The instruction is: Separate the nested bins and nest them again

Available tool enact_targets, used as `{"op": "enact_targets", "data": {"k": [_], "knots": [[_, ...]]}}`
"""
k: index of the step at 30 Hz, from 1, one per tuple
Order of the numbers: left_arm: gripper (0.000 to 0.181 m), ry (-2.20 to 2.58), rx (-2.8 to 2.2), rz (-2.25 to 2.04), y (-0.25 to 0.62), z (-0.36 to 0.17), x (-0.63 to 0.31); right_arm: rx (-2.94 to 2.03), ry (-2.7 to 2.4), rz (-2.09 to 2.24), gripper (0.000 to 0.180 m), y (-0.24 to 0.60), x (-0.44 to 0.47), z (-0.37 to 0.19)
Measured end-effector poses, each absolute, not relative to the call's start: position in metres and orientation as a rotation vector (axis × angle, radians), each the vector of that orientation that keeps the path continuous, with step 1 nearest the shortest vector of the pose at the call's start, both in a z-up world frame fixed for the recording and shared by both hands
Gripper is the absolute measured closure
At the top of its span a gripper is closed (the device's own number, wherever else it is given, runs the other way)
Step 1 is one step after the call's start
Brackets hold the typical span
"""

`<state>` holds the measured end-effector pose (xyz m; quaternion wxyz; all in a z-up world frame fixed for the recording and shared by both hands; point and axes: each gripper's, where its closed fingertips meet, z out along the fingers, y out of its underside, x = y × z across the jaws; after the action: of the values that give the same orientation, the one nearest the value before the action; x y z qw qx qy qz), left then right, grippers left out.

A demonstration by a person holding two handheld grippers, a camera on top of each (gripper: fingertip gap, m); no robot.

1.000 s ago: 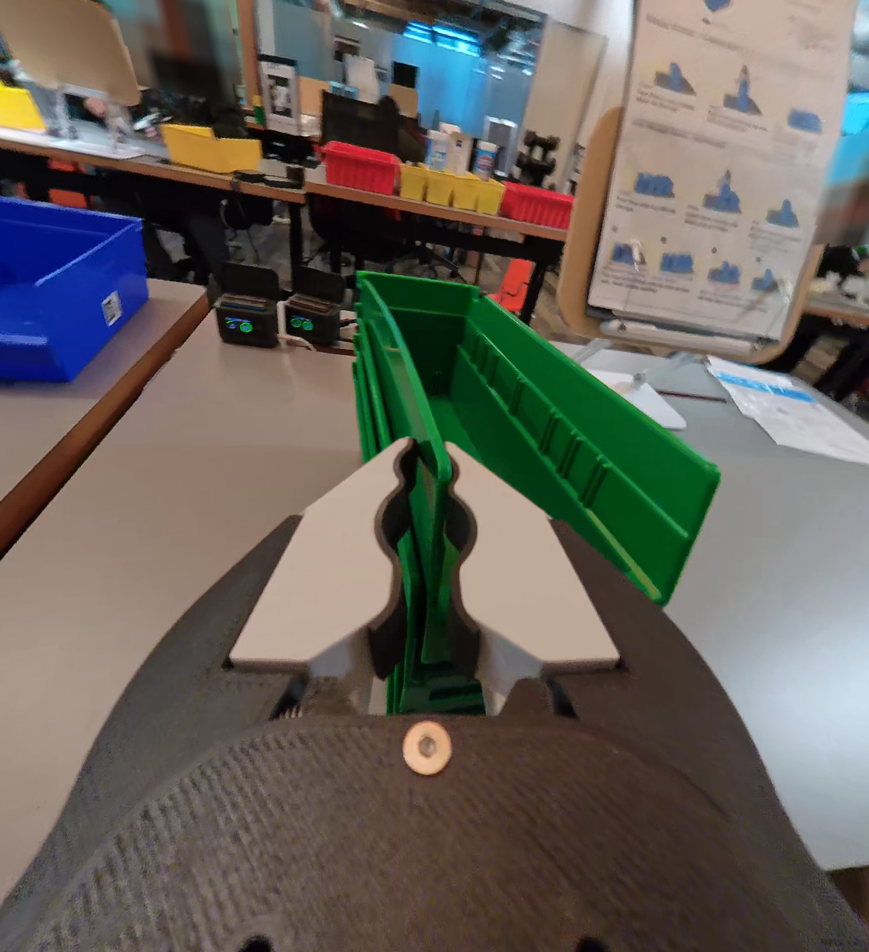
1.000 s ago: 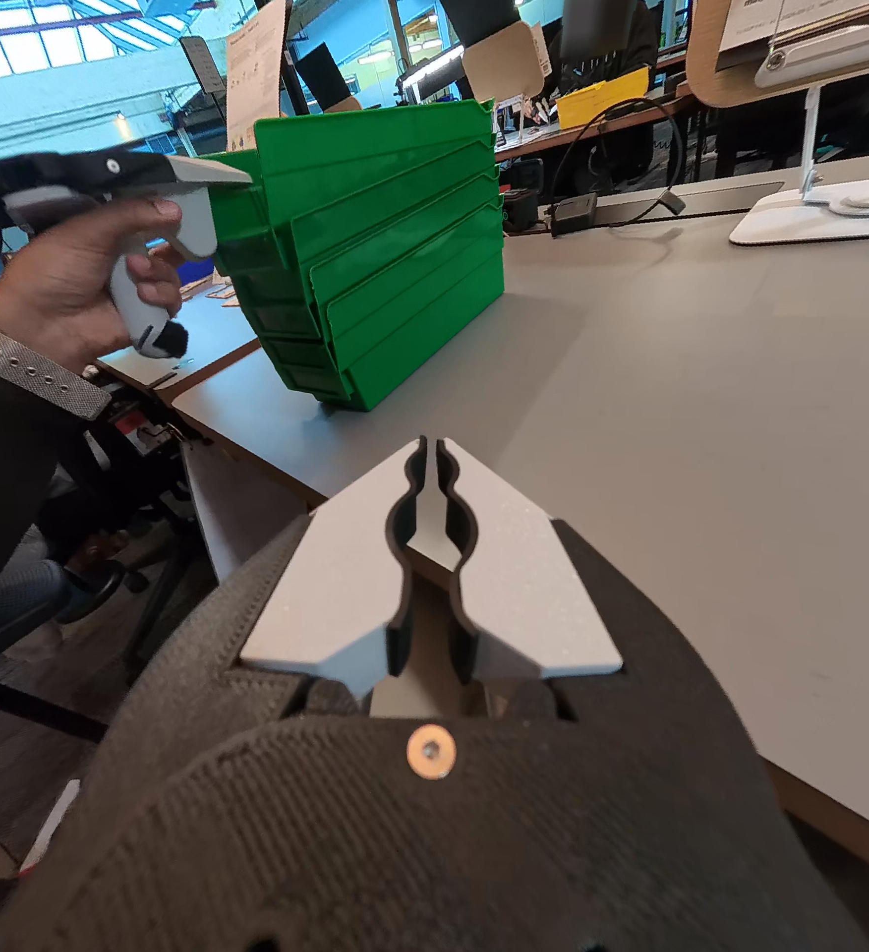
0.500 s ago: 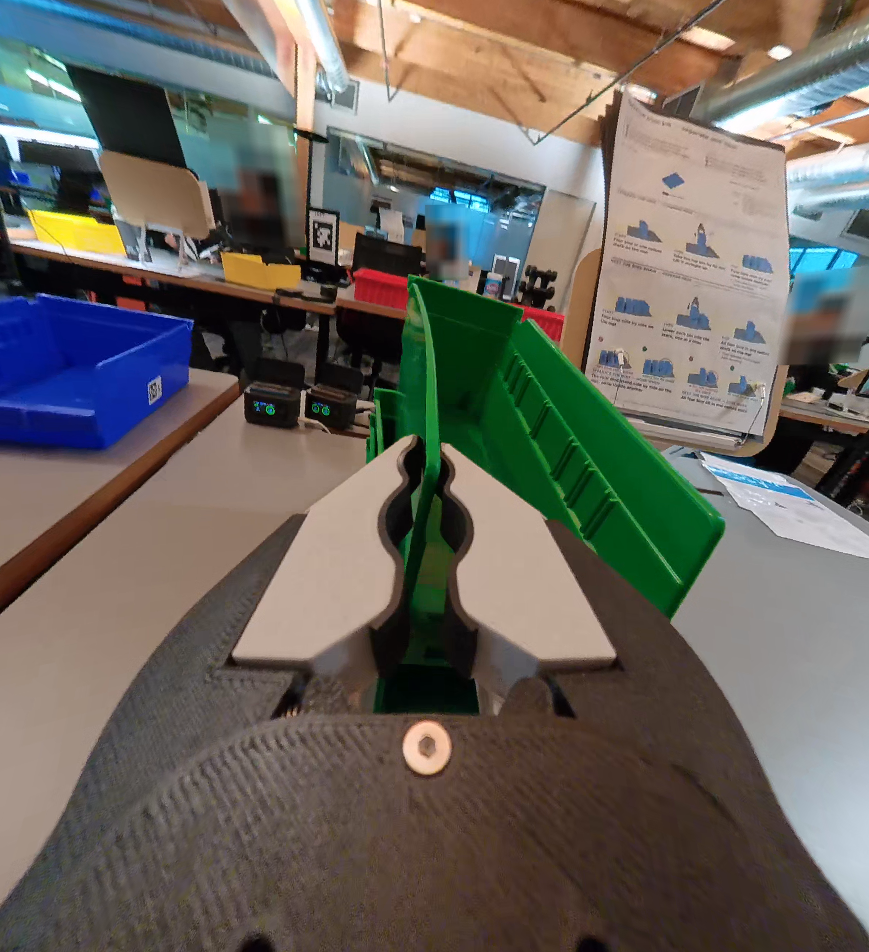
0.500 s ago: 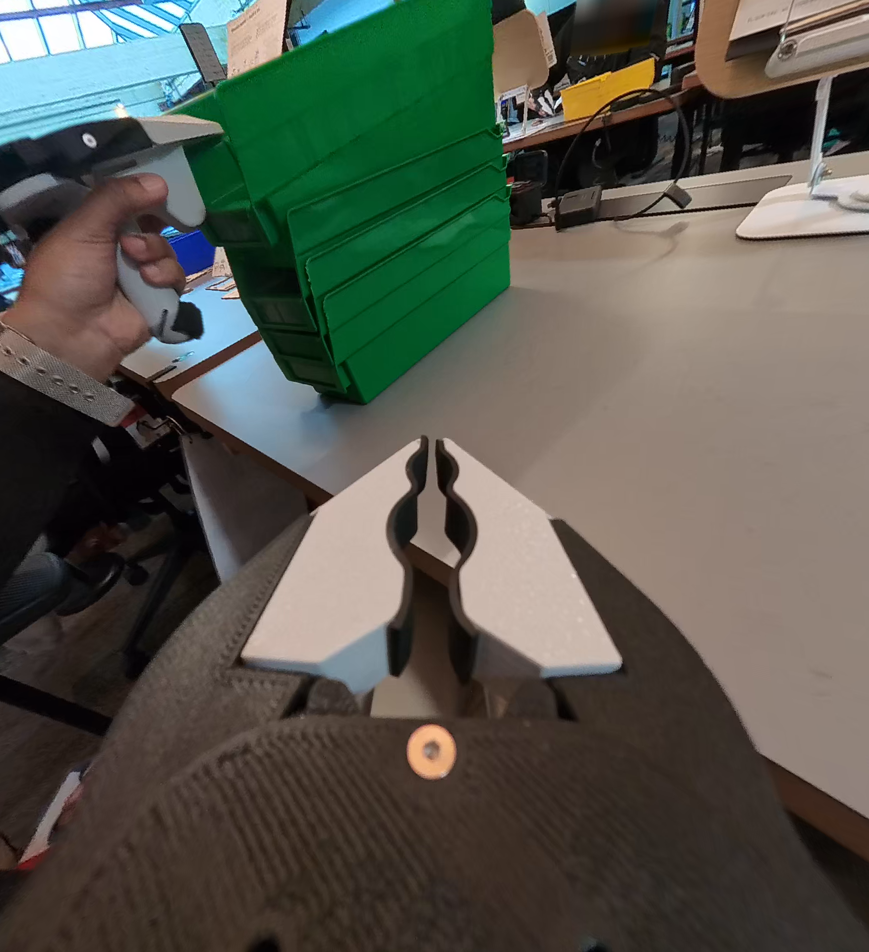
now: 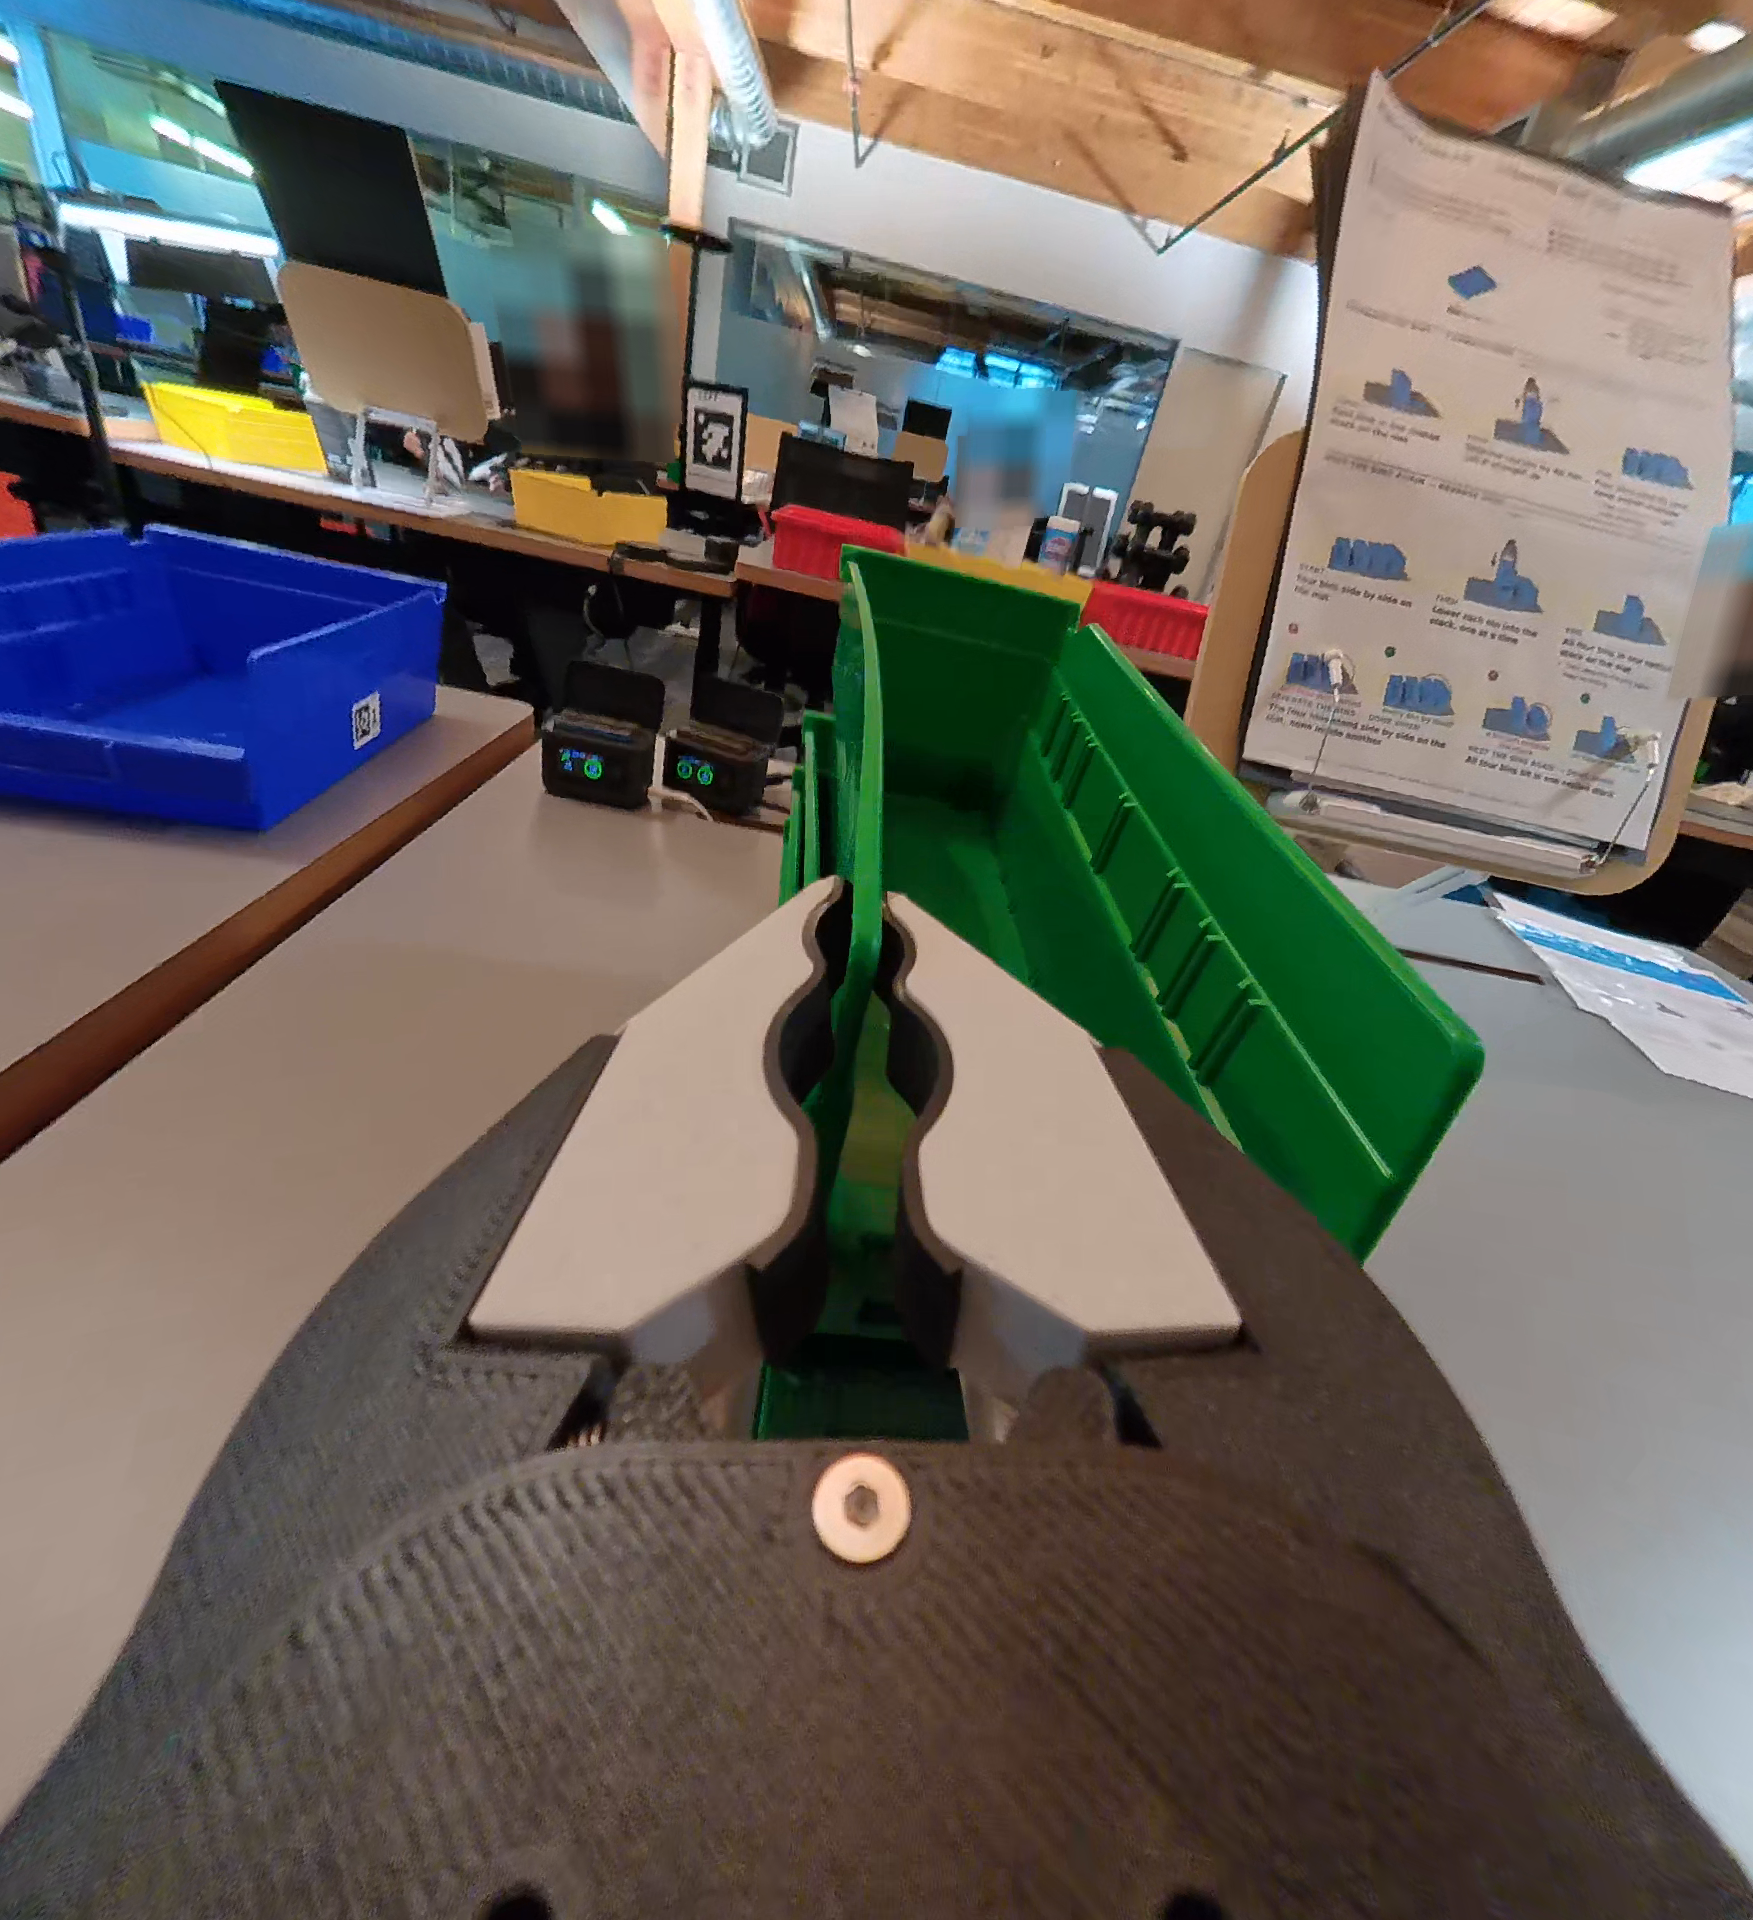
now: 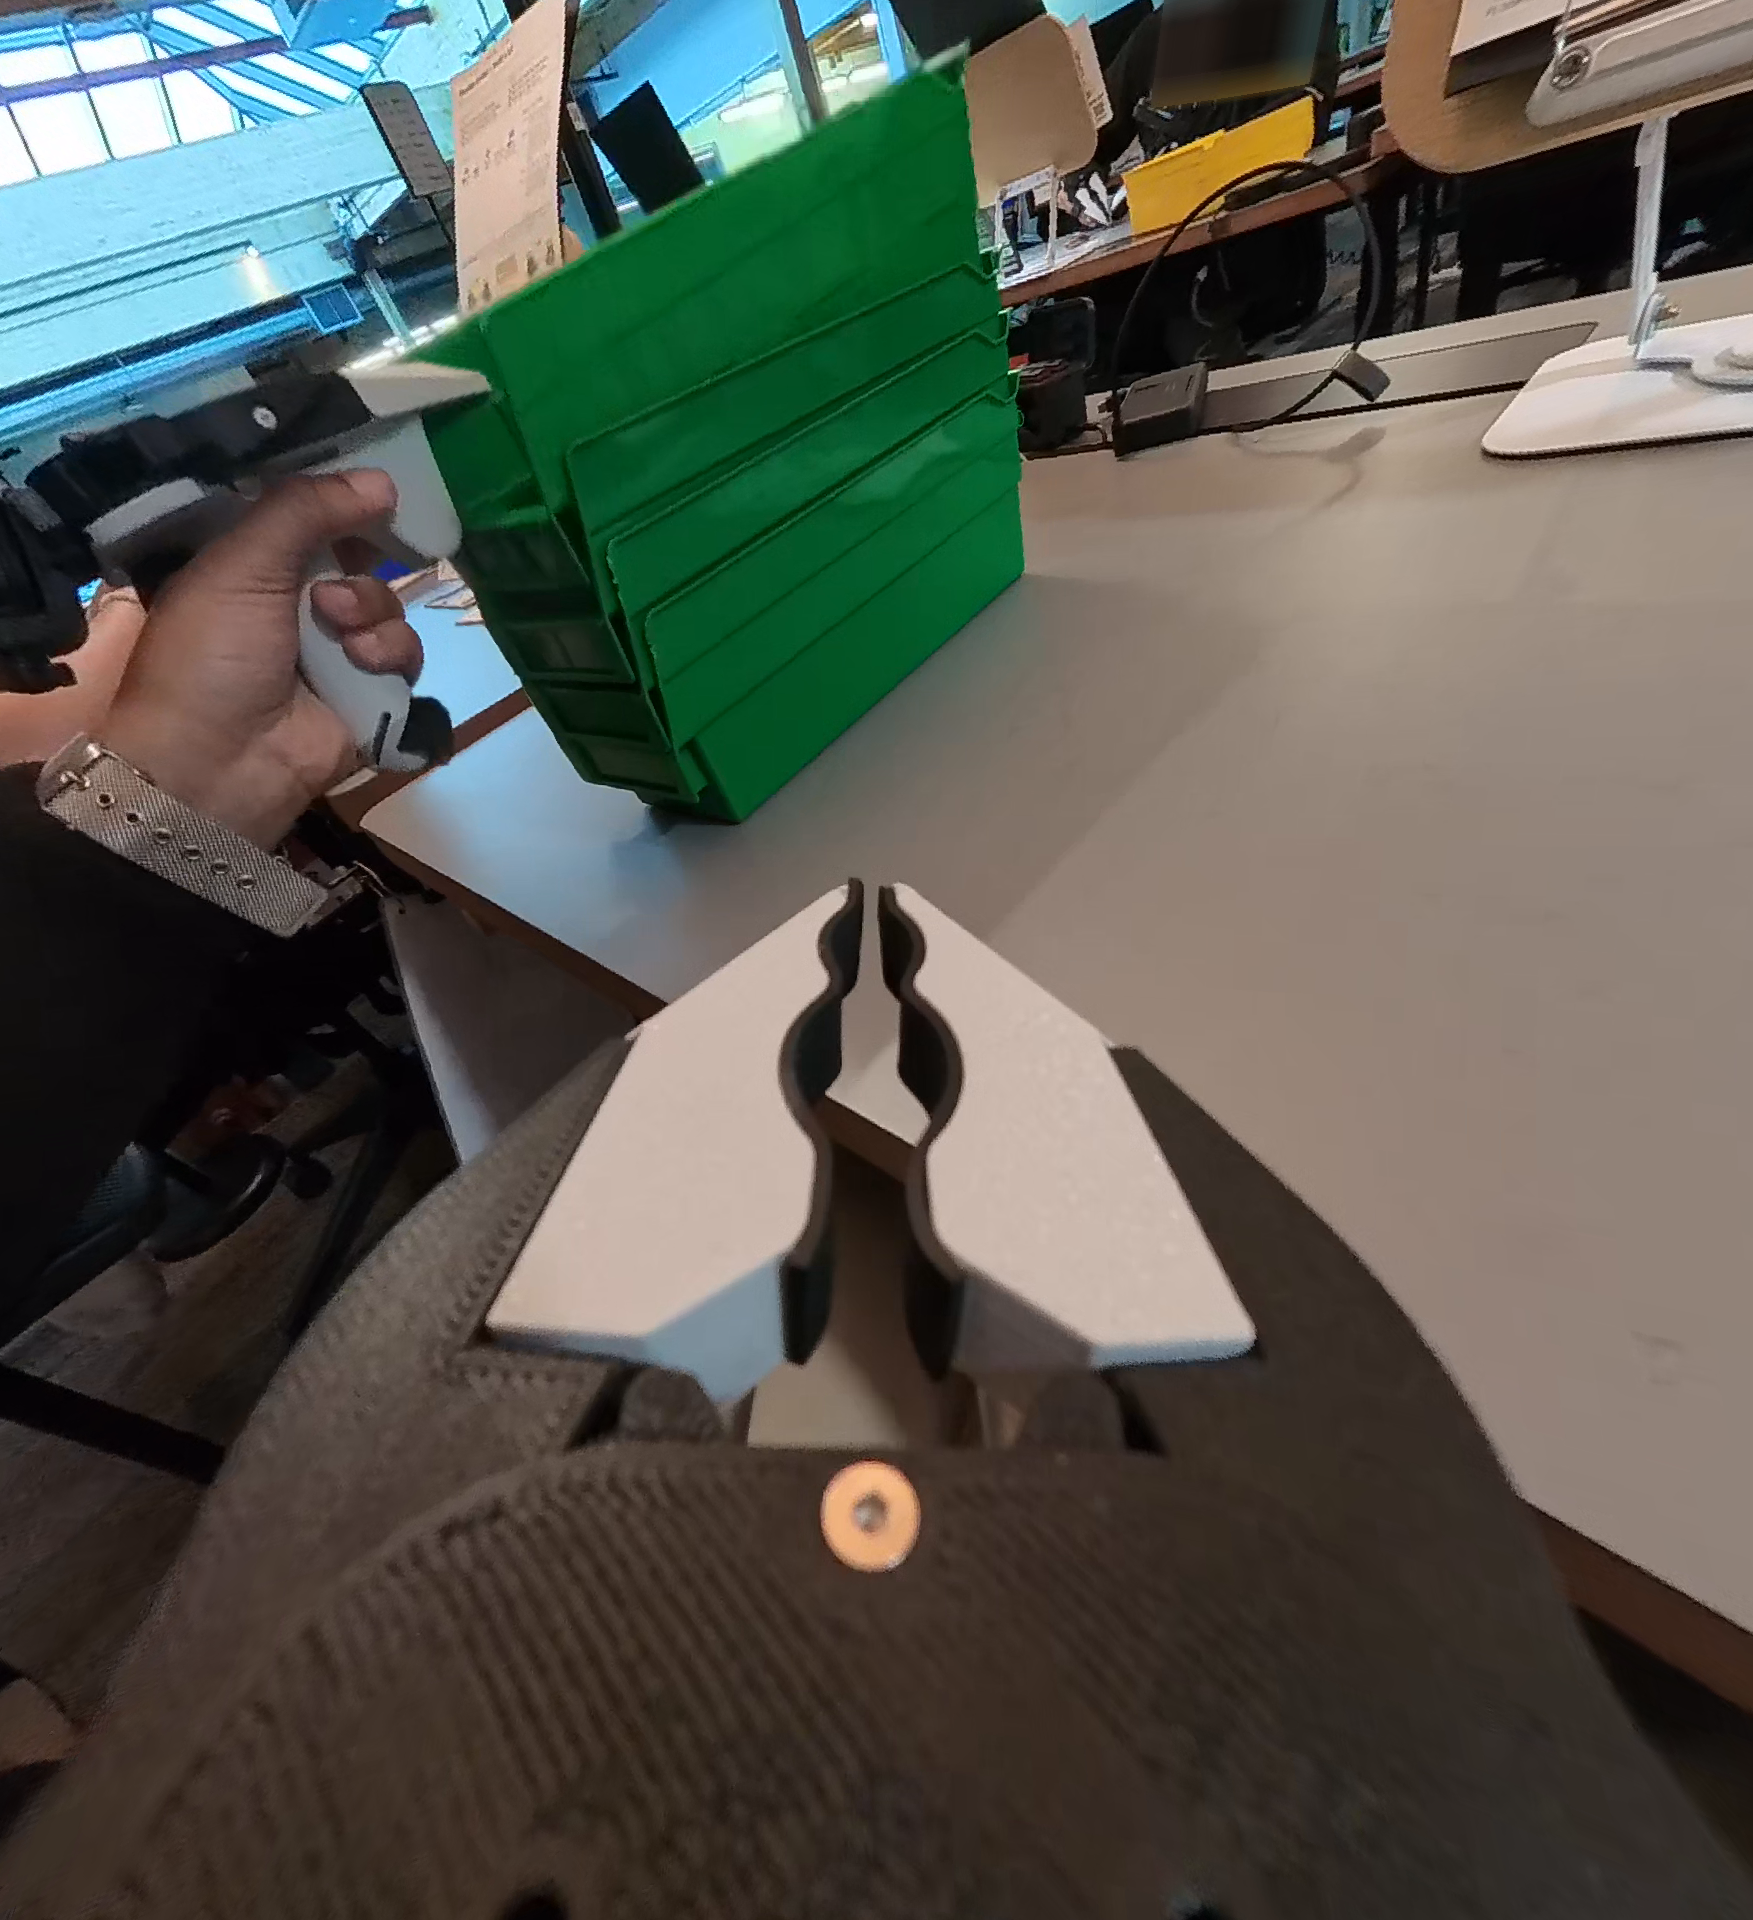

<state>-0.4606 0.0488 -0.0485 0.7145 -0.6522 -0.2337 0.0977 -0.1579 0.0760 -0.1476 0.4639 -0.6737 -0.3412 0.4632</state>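
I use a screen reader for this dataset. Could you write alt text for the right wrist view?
The right tool, shut and empty, hovers at a grey table's edge. Beyond, the left tool, in a hand, grips the tilted top bin of a green nested stack.

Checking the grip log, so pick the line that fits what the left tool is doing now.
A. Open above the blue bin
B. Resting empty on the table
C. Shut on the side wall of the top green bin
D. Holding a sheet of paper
C: the left tool is clamped on the thin side wall of the top green bin, which is tilted up out of the stack.
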Motion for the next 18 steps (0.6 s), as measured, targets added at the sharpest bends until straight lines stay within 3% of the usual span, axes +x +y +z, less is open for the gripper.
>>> {"op": "enact_targets", "data": {"k": [15, 16, 18], "knots": [[0.181, -0.542, -1.441, 0.225, 0.048, -0.060, -0.460, -1.677, -0.822, 1.161, 0.177, 0.078, -0.157, -0.149], [0.176, -0.521, -1.404, 0.238, 0.046, -0.054, -0.458, -1.677, -0.822, 1.161, 0.177, 0.078, -0.157, -0.149], [0.149, -0.486, -1.339, 0.297, 0.040, -0.041, -0.455, -1.680, -0.821, 1.162, 0.177, 0.078, -0.157, -0.150]]}}
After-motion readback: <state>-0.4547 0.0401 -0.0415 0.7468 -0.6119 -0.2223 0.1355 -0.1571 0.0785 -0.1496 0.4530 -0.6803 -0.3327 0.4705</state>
